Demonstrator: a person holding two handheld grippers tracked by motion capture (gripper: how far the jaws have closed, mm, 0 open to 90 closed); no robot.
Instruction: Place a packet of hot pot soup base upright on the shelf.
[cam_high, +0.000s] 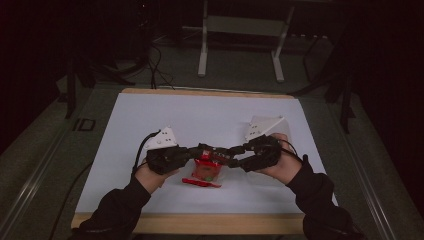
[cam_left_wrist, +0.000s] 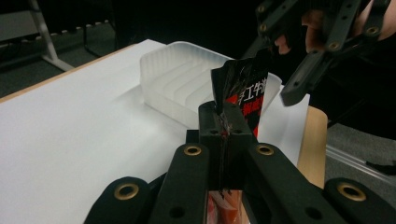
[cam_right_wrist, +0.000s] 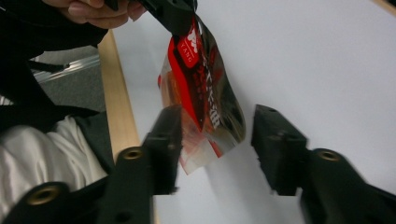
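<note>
Near the tabletop's (cam_high: 150, 115) front edge, our left gripper (cam_left_wrist: 223, 122) pinches the red packet (cam_right_wrist: 205, 100) aloft; our right gripper (cam_right_wrist: 215, 144), jaws spread around it, must next close, presumably to tear it.

The left hand-held gripper (cam_high: 207, 151) was clamped shut, while the right hand-held gripper (cam_right_wrist: 215, 140) stood open, facing it.

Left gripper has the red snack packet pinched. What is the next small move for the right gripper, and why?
Probably close the right gripper on the packet. Its jaws stand open on either side of the packet's lower part, while the left gripper is shut on the top edge, holding it above the table.
</note>
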